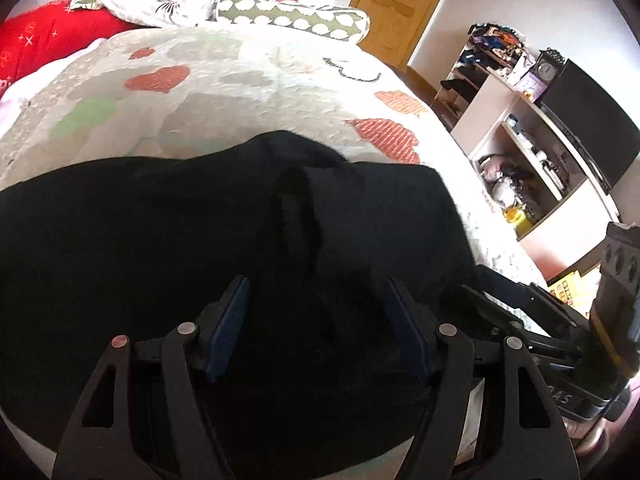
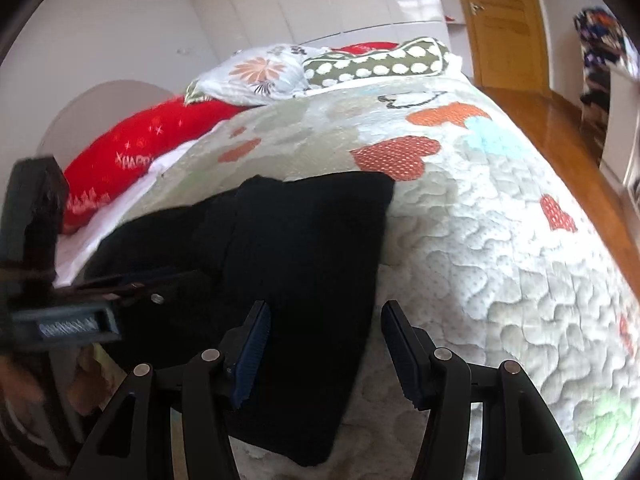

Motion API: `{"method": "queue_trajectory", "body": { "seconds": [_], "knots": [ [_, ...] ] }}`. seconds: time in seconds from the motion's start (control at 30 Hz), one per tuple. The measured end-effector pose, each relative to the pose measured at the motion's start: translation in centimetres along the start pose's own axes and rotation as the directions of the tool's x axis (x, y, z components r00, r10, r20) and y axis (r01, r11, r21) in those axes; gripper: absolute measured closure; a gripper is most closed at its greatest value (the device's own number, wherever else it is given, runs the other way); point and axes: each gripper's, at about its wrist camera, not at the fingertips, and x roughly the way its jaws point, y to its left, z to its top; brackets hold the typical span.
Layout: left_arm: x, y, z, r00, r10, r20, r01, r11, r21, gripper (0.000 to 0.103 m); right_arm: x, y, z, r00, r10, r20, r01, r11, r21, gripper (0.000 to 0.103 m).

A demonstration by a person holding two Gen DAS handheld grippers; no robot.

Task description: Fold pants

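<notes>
Black pants [image 1: 160, 240] lie folded on the quilted bed [image 1: 240, 80] and fill the lower half of the left wrist view. My left gripper [image 1: 318, 304] hovers low over them with its jaws apart; only flat dark cloth shows between the blue pads, and nothing is pinched. In the right wrist view the pants [image 2: 304, 232] form a dark block with a straight right edge. My right gripper [image 2: 326, 332] stands open over that edge, the left finger above the cloth and the right finger above the quilt [image 2: 480, 220]. The left gripper's body [image 2: 72, 320] shows at the left edge there.
Pillows [image 1: 288, 16] and a red cushion [image 1: 48, 36] lie at the head of the bed. A shelf unit [image 1: 520, 152] with a dark screen stands to the right of the bed, past a wooden door [image 2: 504, 32] and wood floor [image 2: 560, 128].
</notes>
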Motion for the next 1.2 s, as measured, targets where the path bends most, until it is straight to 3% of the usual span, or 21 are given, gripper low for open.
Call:
{"method": "queue_trajectory", "body": {
  "seconds": [0.1, 0.17, 0.23, 0.47, 0.53, 0.57, 0.63, 0.7, 0.9, 1.1, 1.13, 1.17, 1.2],
  "knots": [
    [-0.7, 0.8, 0.5, 0.999, -0.033, -0.014, 0.033, 0.998, -0.044, 0.089, -1.5, 0.8, 0.7, 0.999, -0.004, 0.042, 0.006, 0.999, -0.04, 0.047],
    [-2.0, 1.3, 0.5, 0.999, -0.038, 0.002, 0.038, 0.998, -0.047, 0.09, -2.5, 1.8, 1.2, 0.996, 0.023, 0.082, -0.017, 0.997, -0.077, 0.047],
    [-2.9, 1.3, 0.3, 1.0, 0.003, 0.027, -0.002, 1.0, -0.02, 0.092, -2.5, 3.0, 1.4, 0.994, 0.046, 0.1, -0.034, 0.992, -0.12, 0.047],
    [-2.2, 2.8, -1.0, 1.0, 0.019, -0.001, -0.019, 0.998, -0.064, 0.094, 2.2, 3.8, 0.5, 0.998, 0.054, -0.021, -0.056, 0.994, -0.095, 0.047],
    [-2.6, 3.2, -1.1, 1.0, 0.009, 0.007, -0.008, 0.995, -0.097, 0.093, 1.9, 4.2, 0.4, 0.999, 0.039, -0.015, -0.04, 0.992, -0.116, 0.047],
    [-2.8, 3.4, -1.2, 1.0, -0.015, 0.003, 0.015, 0.994, -0.111, 0.091, 1.6, 4.2, 0.5, 0.999, 0.049, -0.01, -0.05, 0.992, -0.116, 0.047],
    [-3.1, 3.4, -1.3, 1.0, -0.029, 0.002, 0.029, 0.992, -0.12, 0.077, 1.0, 4.1, 0.9, 0.998, 0.057, -0.008, -0.058, 0.992, -0.11, 0.047],
    [-3.5, 3.3, -1.5, 0.999, -0.031, 0.013, 0.032, 0.992, -0.121, 0.039, 0.5, 3.6, 1.1, 0.999, 0.033, 0.007, -0.032, 0.994, -0.105, 0.047],
    [-4.3, 2.7, -2.0, 0.991, -0.128, 0.03, 0.131, 0.985, -0.109, 0.033, 0.7, 1.1, 0.9, 1.0, 0.027, -0.008, -0.027, 0.999, -0.032, 0.047],
    [-1.6, 0.6, -1.4, 0.994, -0.106, -0.001, 0.106, 0.993, -0.055, 0.033, 0.2, 0.4, 1.1, 0.999, 0.047, 0.006, -0.047, 0.999, 0.012, 0.047],
    [-1.1, 0.5, -1.1, 0.995, -0.102, 0.008, 0.102, 0.993, -0.056, 0.036, -0.1, 0.4, 1.3, 0.999, 0.041, 0.017, -0.041, 0.999, 0.012, 0.047],
    [-0.8, 0.5, -0.9, 0.995, -0.099, 0.014, 0.099, 0.993, -0.061, 0.067, -0.3, 0.4, 1.4, 0.999, 0.039, 0.025, -0.039, 0.999, 0.011, 0.047],
    [-0.5, 0.5, -0.7, 0.995, -0.096, 0.004, 0.096, 0.993, -0.066, 0.088, -0.6, 0.5, 1.6, 0.999, 0.038, 0.035, -0.039, 0.999, 0.008, 0.047]
  ]
}}
